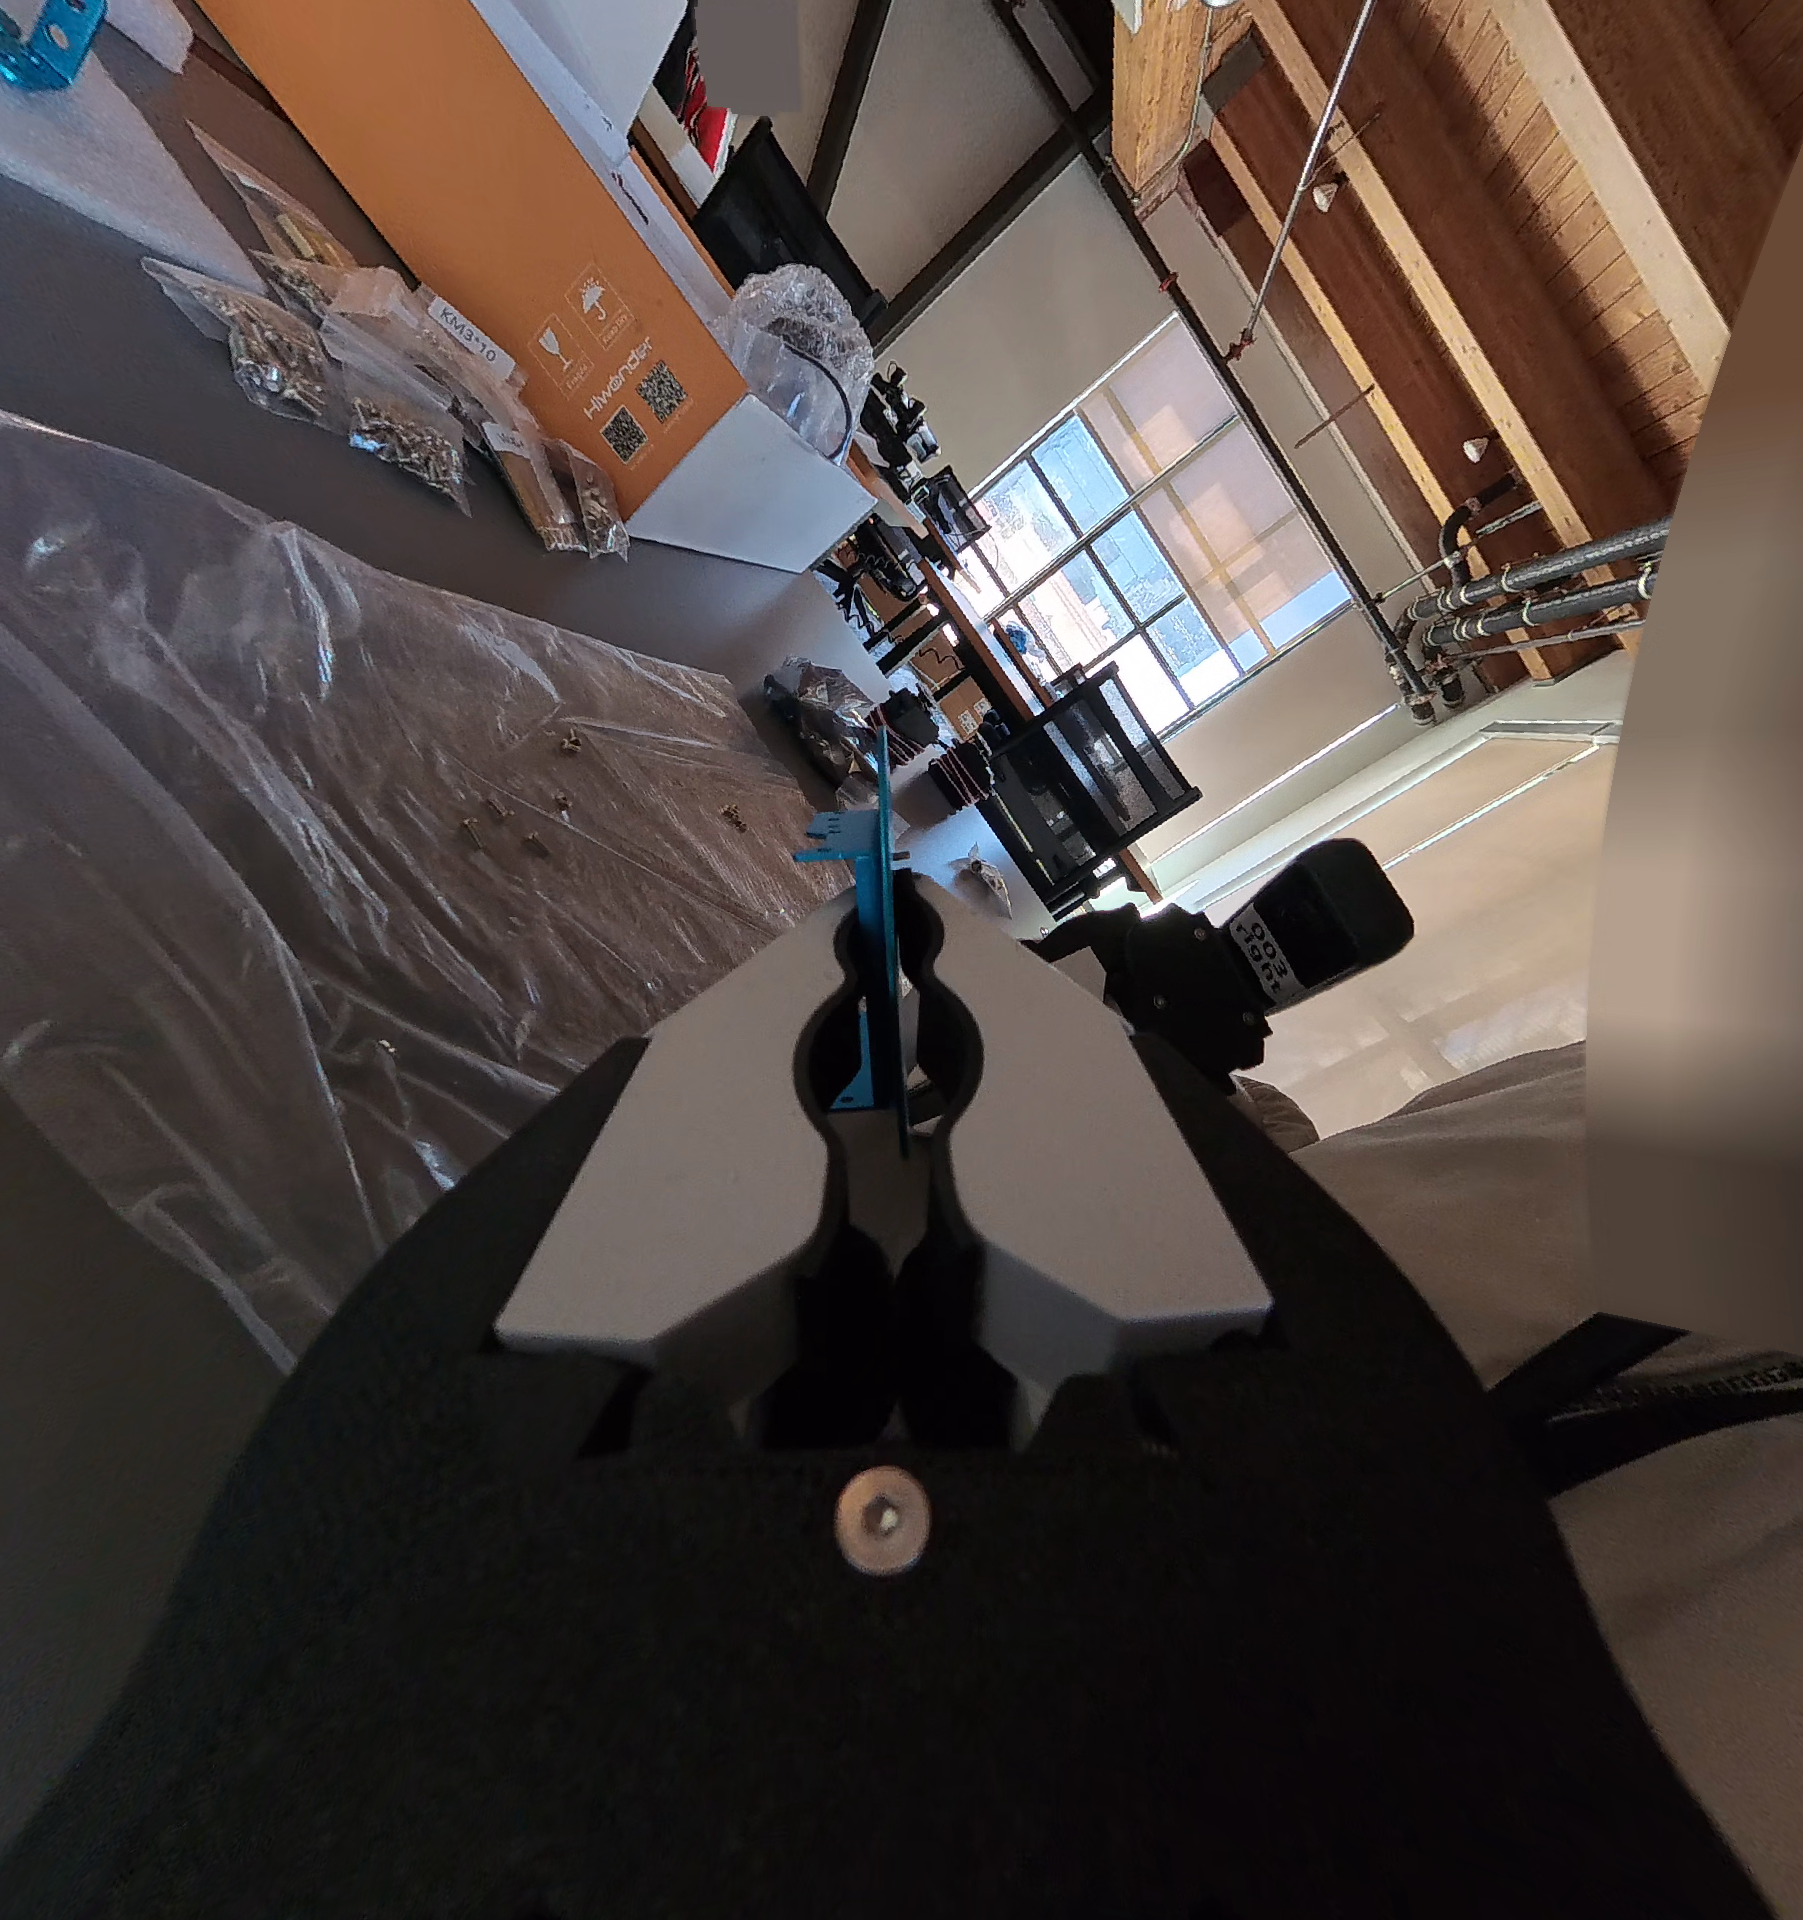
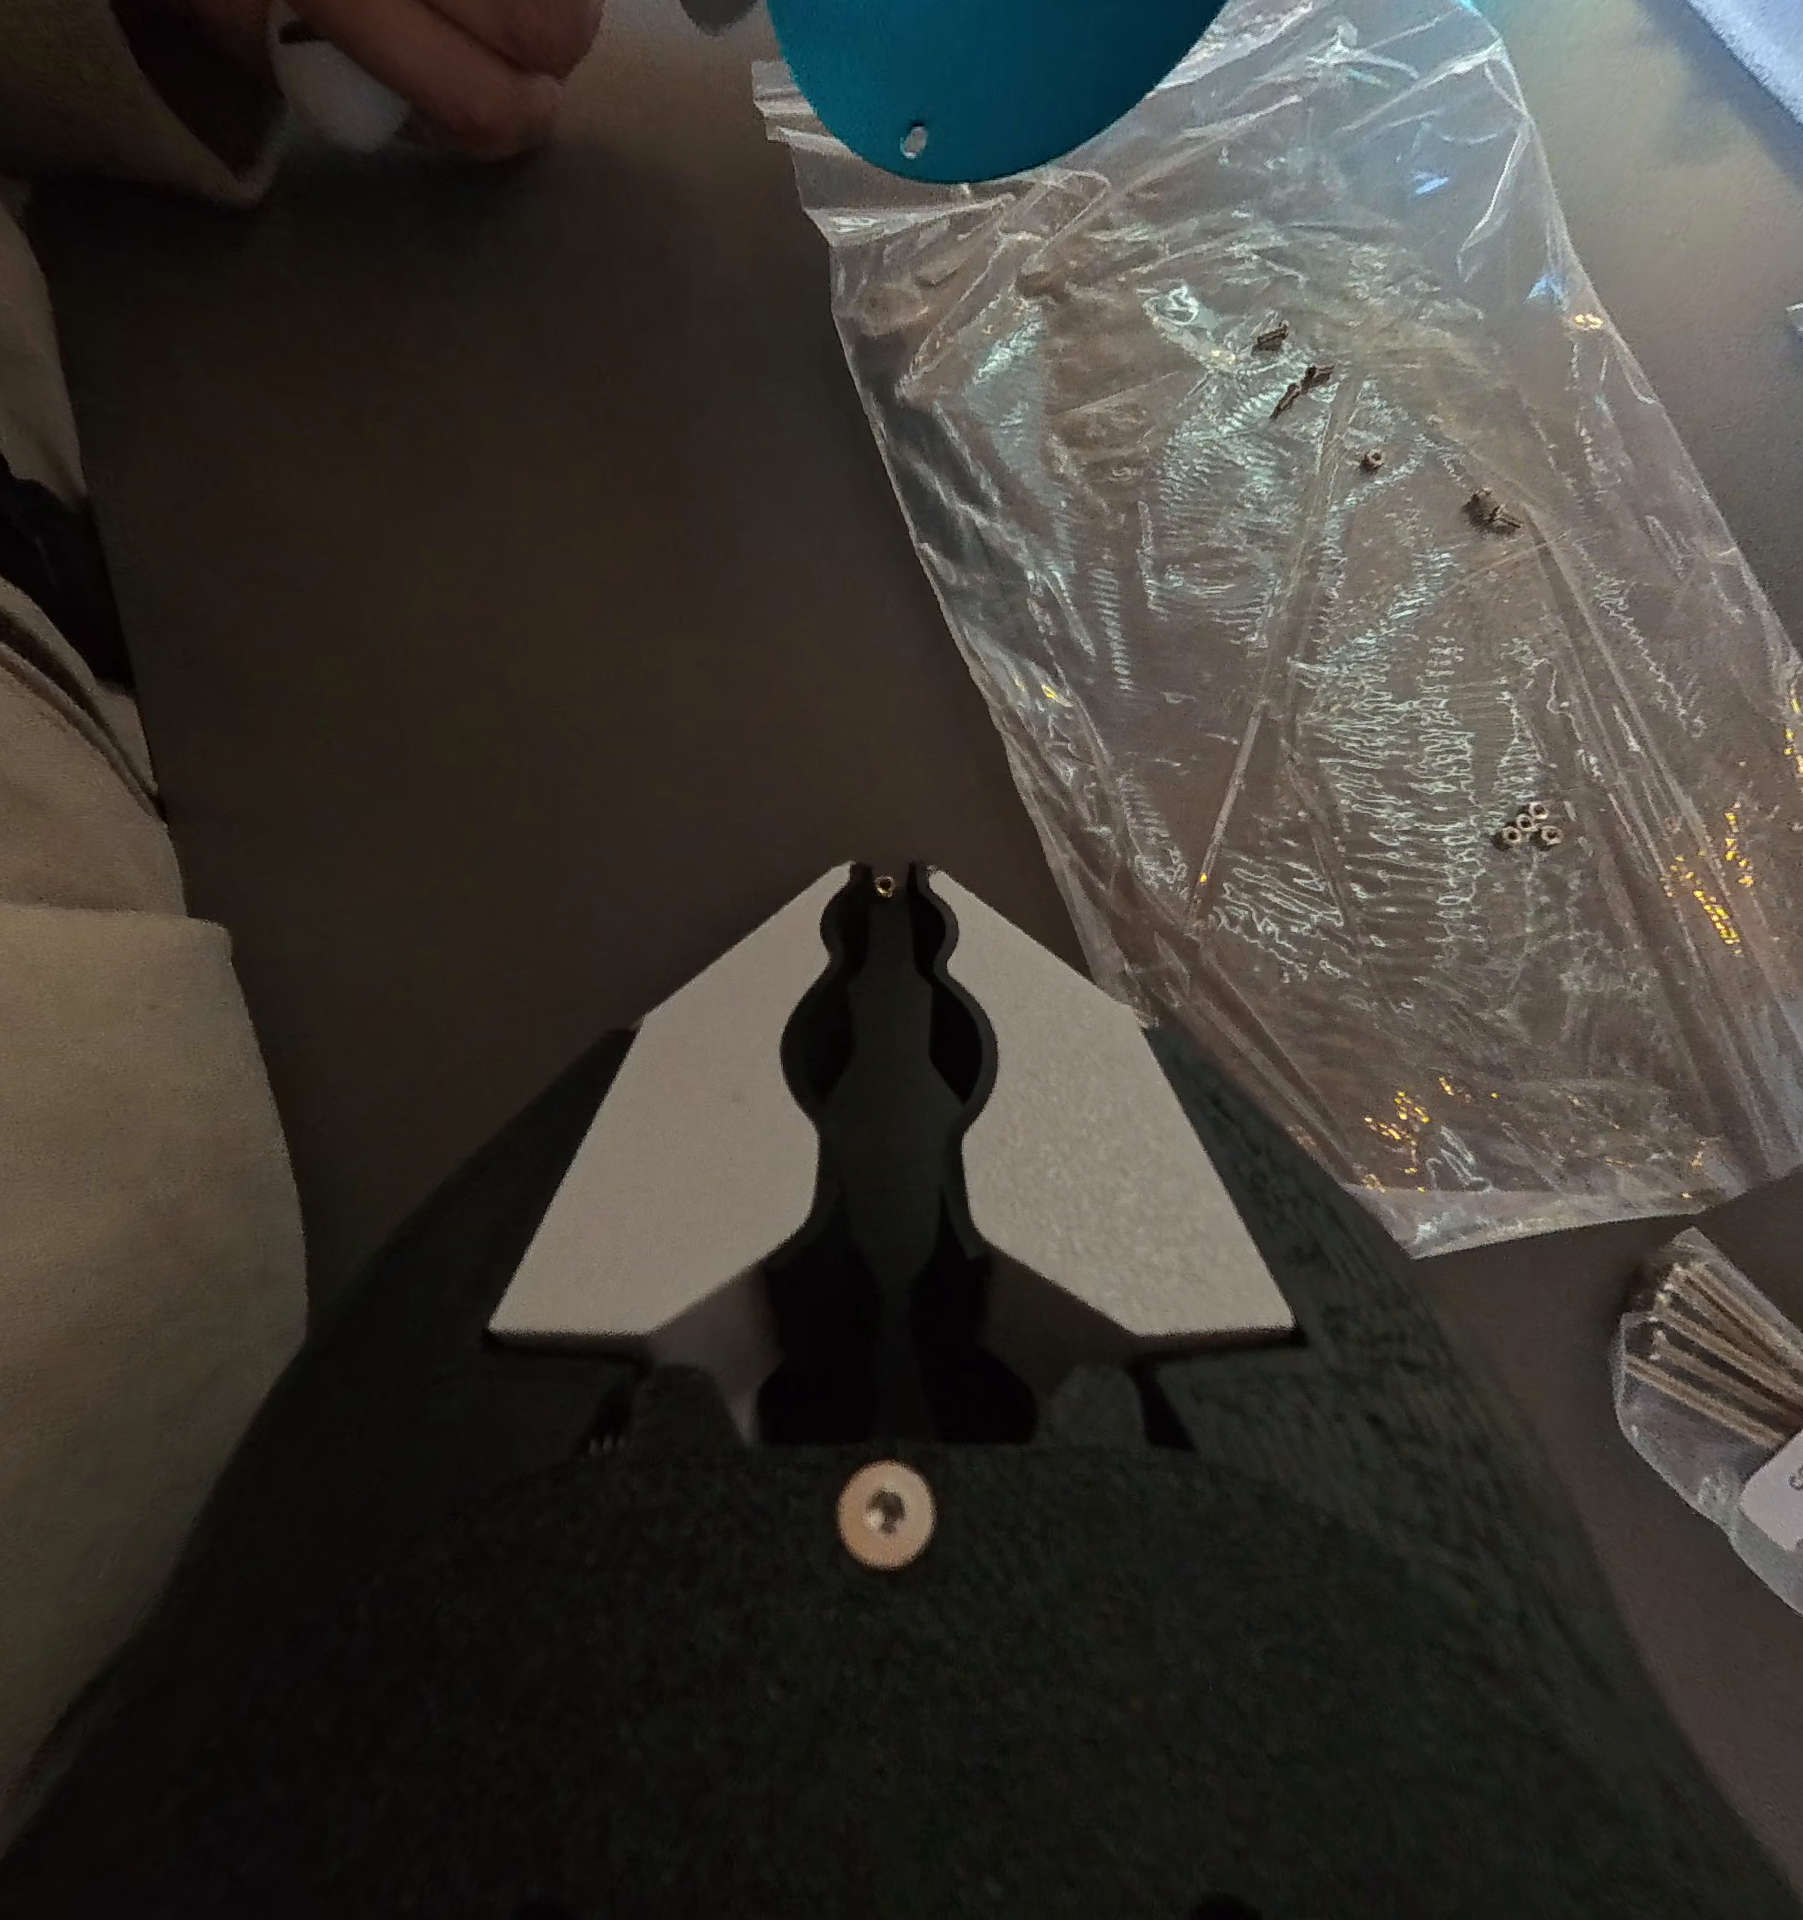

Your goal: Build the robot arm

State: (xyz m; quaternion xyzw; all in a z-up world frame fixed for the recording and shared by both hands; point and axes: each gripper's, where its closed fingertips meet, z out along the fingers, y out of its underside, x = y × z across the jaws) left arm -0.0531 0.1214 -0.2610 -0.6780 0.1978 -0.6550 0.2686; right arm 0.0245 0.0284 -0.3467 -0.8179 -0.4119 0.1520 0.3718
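L gripper [image 1: 884, 914] tilted sideways, clamped on edge-on blue plate [image 1: 886, 831]; R gripper [image 2: 884, 878] pointed down over table [image 2: 512, 520], pinched tiny brass nut [image 2: 883, 885], plate cut off up top

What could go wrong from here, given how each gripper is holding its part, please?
1. The right gripper pinches a tiny nut only at its very tips; it could slip out and be hard to spot on the dark table.
2. The left gripper holds the thin blue plate by its edge, so the plate might twist or slide.
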